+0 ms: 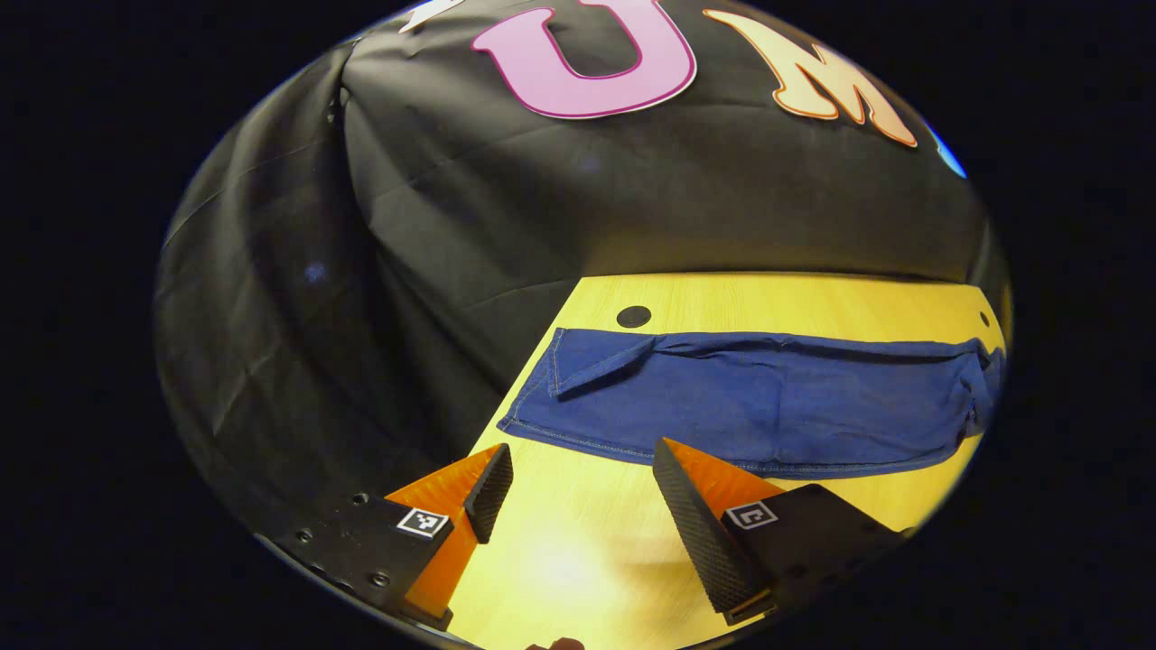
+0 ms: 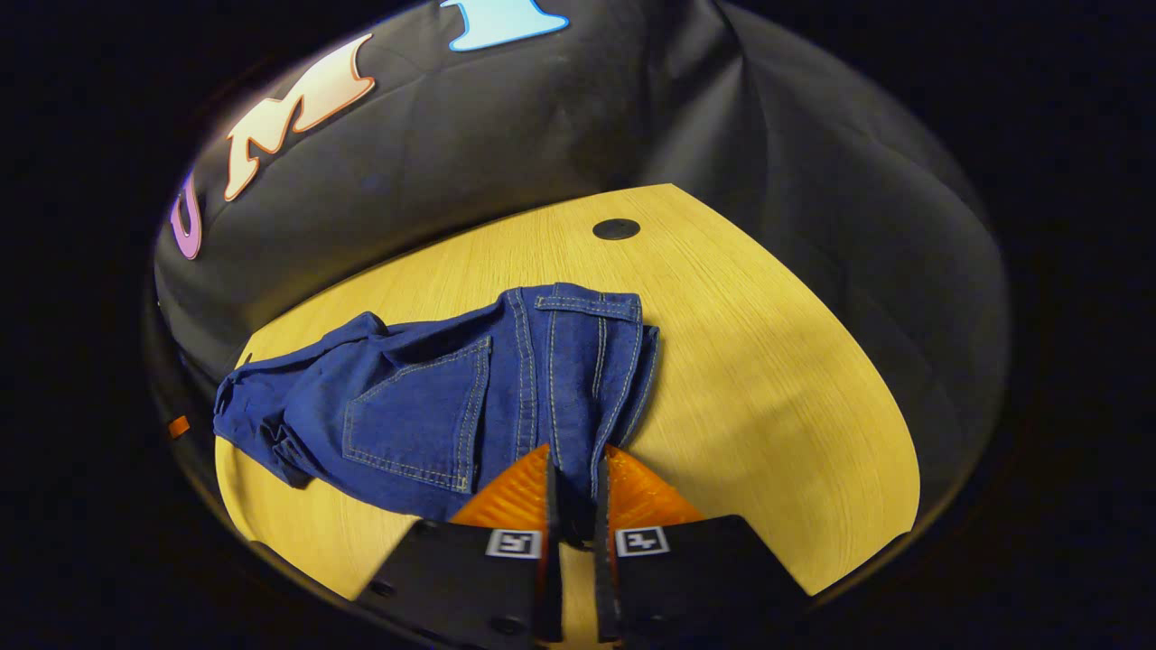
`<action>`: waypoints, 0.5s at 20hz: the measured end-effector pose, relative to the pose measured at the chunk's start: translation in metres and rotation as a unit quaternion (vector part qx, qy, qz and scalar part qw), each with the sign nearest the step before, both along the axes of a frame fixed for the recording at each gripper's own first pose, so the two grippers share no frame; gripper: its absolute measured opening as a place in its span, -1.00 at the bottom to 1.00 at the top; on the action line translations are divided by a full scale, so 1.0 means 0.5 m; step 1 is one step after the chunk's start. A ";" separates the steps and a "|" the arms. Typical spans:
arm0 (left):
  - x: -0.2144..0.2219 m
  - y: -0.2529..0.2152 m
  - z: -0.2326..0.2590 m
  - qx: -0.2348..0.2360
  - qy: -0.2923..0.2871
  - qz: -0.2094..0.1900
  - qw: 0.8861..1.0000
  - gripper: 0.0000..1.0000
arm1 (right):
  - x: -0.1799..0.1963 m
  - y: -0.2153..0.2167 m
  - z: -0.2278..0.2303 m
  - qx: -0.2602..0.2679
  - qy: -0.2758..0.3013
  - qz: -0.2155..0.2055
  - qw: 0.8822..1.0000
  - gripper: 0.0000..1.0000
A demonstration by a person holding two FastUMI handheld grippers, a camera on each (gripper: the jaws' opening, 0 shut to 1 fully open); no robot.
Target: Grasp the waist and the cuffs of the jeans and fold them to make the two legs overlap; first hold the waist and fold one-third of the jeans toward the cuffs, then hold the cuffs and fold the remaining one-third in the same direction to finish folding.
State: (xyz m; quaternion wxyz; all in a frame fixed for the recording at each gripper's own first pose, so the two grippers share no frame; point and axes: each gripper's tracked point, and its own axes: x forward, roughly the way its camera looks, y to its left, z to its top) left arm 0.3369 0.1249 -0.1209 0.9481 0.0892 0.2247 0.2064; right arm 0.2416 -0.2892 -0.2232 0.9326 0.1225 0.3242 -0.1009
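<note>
The blue jeans (image 1: 750, 406) lie stretched across the yellow wooden table (image 1: 578, 560), legs overlapped, with the cuff end at the left in the left gripper view. My left gripper (image 1: 582, 469) is open, hovering just short of the near hem, with nothing between its fingers. In the right gripper view the waist end of the jeans (image 2: 470, 397) shows a back pocket and waistband, bunched toward the left. My right gripper (image 2: 573, 469) is shut on the near edge of the waist, with denim pinched between its fingers.
A round black cap (image 1: 633, 316) sits in the tabletop behind the jeans; another round black cap (image 2: 616, 228) shows in the right gripper view. The black cloth wall (image 1: 542, 199) rises close behind the table. Bare wood (image 2: 768, 388) lies right of the waist.
</note>
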 end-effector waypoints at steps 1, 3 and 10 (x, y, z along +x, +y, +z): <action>0.002 0.000 0.000 -0.005 -0.001 0.001 1.000 0.91 | 0.002 0.000 -0.001 -0.002 0.007 0.003 1.000 -0.70; -0.003 0.000 0.002 -0.011 0.001 0.008 1.000 0.91 | -0.004 -0.007 -0.002 -0.012 0.021 0.004 1.000 -0.80; -0.008 0.000 0.003 -0.019 0.005 -0.008 1.000 0.92 | -0.125 -0.102 0.072 -0.091 0.030 -0.050 0.994 -0.76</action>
